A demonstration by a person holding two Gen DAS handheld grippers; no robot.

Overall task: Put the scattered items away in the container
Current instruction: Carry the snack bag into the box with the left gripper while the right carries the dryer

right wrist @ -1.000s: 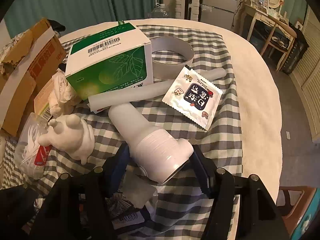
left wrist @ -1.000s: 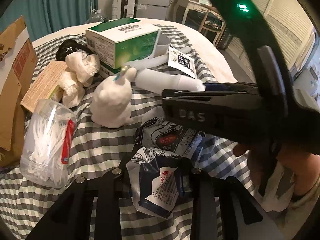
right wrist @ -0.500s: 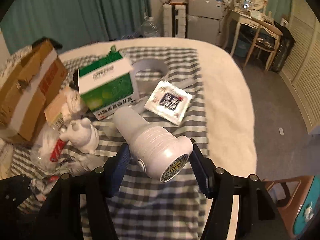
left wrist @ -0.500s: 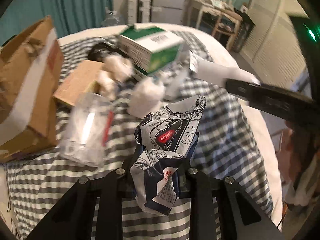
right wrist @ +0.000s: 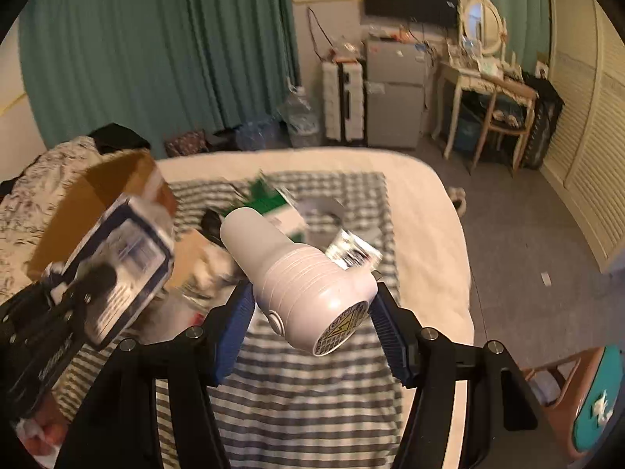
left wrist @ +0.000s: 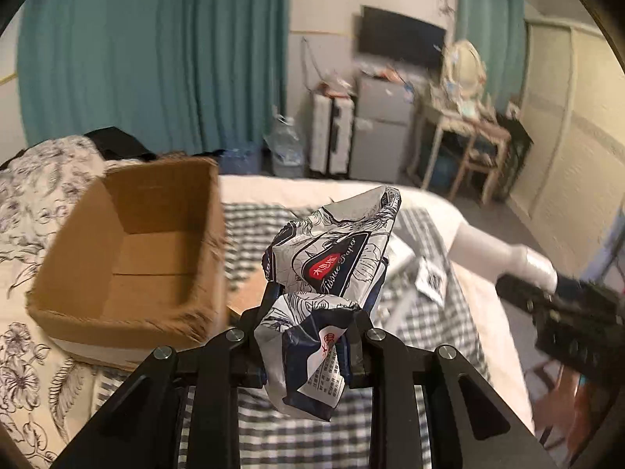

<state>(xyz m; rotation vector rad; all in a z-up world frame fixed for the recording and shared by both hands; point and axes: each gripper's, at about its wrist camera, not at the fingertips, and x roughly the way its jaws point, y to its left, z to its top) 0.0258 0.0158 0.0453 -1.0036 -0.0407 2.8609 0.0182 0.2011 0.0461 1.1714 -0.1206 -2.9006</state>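
1. your left gripper (left wrist: pixel 312 336) is clamped on a crumpled tissue paper pack (left wrist: pixel 328 273), which sticks up between the jaws, clear of the bed.
2. your right gripper (right wrist: pixel 312 316) squeezes a white bottle-shaped device (right wrist: pixel 300 273) between its blue pads (right wrist: pixel 234 324), its labelled flat end facing the camera.
3. the open cardboard box (left wrist: pixel 129 250) sits just left of the tissue pack, on the bed's edge.
4. beyond, on the checked cloth (right wrist: pixel 304 383), lie a green box (right wrist: pixel 273 203) and a small sachet (right wrist: pixel 351 252), both blurred.
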